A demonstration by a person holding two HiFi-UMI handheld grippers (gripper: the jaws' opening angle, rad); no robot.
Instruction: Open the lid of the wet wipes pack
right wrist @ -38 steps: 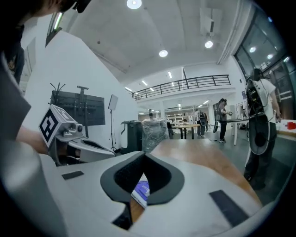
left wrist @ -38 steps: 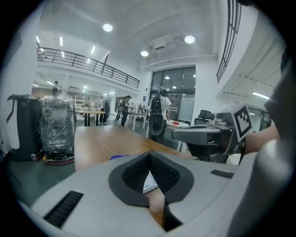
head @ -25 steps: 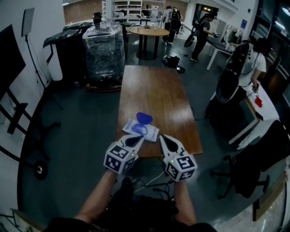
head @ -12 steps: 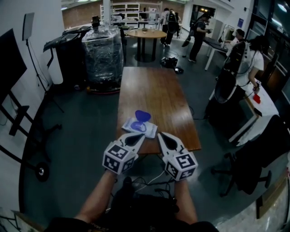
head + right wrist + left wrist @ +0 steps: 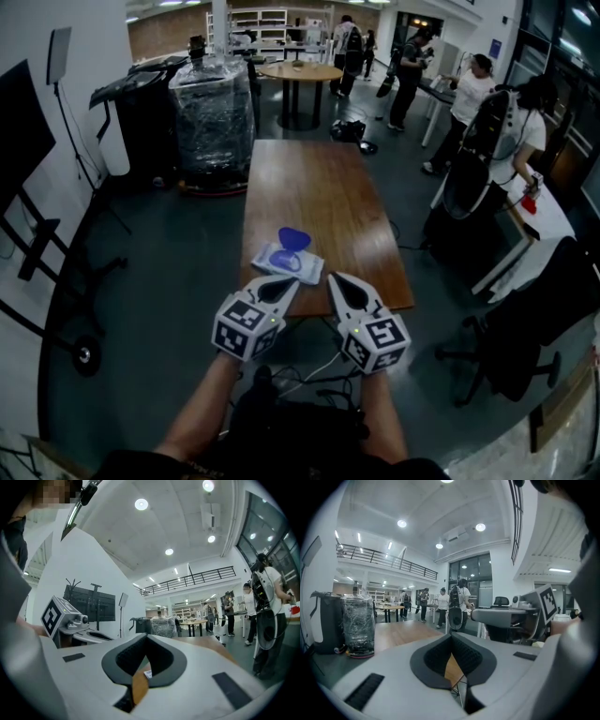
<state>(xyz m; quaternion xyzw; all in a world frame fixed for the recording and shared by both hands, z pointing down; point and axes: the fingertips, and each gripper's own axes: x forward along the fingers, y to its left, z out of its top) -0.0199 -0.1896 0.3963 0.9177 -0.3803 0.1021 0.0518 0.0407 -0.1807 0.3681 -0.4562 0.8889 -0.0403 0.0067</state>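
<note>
**Though lid (image 5: 294, 239) is already up, left gripper (image 5: 289, 282) and right gripper (image 5: 335, 280) are closed, empty**

Since the blue lid stands tilted up at the far side of the wet wipes pack (image 5: 281, 263), the opening step looks done, judging from the head view. Pack lies flat on the wooden table (image 5: 319, 178), close to its near edge, a bit left of centre. Both grippers hover side by side at that near edge, just short of the pack and not touching it. Jaws of each are pressed together at the tips, nothing between the pads in either gripper view. Only table shows through the gap behind the tips.

Handling guess: pack is a soft film pouch, light. It will likely slide or buckle on the glossy top if pushed, so pin the body flat with one gripper. Lid looks like a thin, stiff plastic flap on a hinge. Take it at the free lip, away from the hinge. Film probably slippery, so a light pinch and no yanking, since the hinge could tear.
</note>
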